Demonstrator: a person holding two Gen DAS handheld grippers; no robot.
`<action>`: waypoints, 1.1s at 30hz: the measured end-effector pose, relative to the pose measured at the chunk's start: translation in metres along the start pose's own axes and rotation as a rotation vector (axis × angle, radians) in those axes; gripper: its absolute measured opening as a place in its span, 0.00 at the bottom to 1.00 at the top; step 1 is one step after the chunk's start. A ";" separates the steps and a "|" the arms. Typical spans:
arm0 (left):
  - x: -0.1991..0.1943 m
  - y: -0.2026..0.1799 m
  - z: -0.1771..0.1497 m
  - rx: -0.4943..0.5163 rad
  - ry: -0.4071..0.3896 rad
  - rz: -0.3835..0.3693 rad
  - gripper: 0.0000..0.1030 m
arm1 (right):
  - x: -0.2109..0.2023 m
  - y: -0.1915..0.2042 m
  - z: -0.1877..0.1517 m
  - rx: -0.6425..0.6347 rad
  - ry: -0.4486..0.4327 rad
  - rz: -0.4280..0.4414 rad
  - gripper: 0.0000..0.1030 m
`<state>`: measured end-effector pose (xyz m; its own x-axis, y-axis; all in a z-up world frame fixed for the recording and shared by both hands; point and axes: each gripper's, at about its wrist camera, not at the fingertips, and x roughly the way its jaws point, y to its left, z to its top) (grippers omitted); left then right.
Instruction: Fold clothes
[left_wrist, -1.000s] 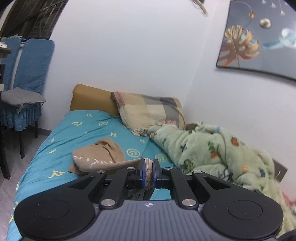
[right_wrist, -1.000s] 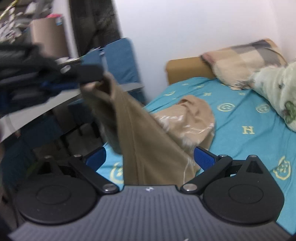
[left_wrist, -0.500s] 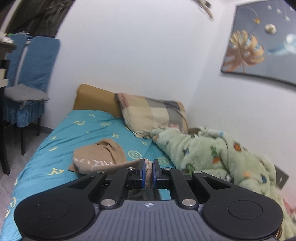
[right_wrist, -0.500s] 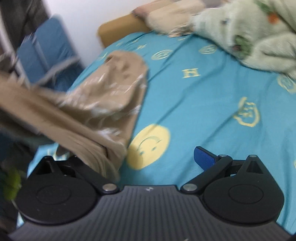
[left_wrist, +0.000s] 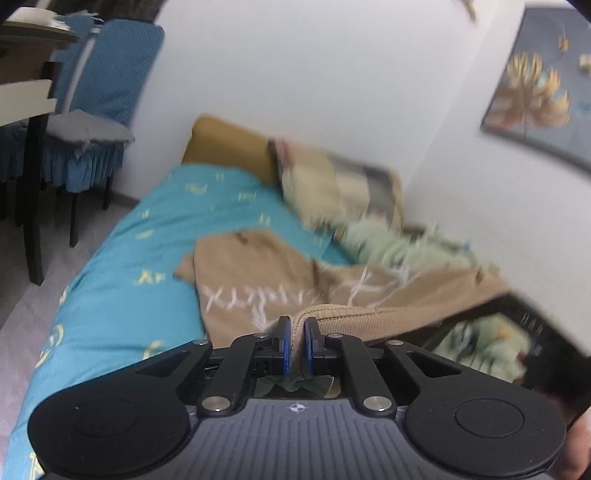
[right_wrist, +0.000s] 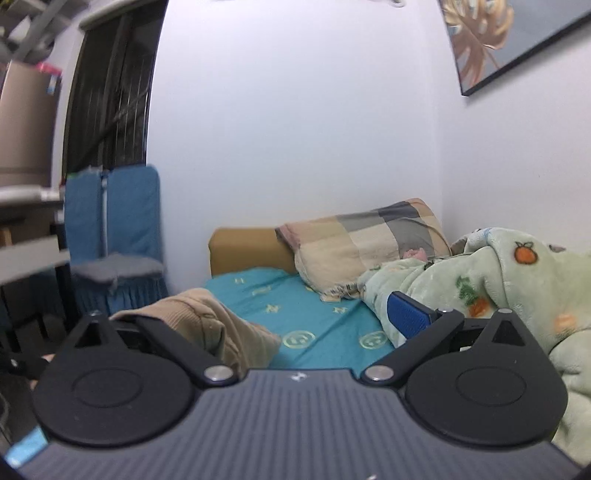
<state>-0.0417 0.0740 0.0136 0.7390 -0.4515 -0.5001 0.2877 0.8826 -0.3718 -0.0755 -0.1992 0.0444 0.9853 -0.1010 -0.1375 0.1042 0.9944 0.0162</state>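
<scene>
Your left tongs (left_wrist: 294, 334) are pinching the ribbed hem of the tan sweater (left_wrist: 266, 280), which is lying on the teal bed (left_wrist: 122, 280). Your right tongs (right_wrist: 280, 321) are hanging spread, gripping nothing; you're wanting them on the far hem corner before pulling flat.

White walls (right_wrist: 295, 129) meet in a corner at my one o'clock, with a framed leaf picture (right_wrist: 491, 37) high at two. A bed (right_wrist: 332, 325) in a teal patterned sheet runs ahead to a mustard headboard (right_wrist: 247, 251). At ten, blue-covered chairs (right_wrist: 122, 225) stand before a dark barred window (right_wrist: 107, 92).
</scene>
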 end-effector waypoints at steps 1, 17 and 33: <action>0.007 -0.004 -0.004 0.021 0.034 0.000 0.09 | -0.003 -0.003 -0.002 -0.010 0.005 0.007 1.00; 0.091 -0.111 -0.076 0.366 0.167 0.099 0.79 | 0.012 -0.027 -0.022 0.029 0.097 0.040 1.00; 0.047 -0.051 -0.045 -0.040 -0.087 0.590 0.86 | 0.035 -0.078 -0.043 0.147 0.111 -0.083 1.00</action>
<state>-0.0493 0.0015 -0.0259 0.8148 0.1274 -0.5655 -0.2082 0.9748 -0.0805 -0.0551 -0.2789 -0.0046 0.9523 -0.1707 -0.2531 0.2115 0.9668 0.1437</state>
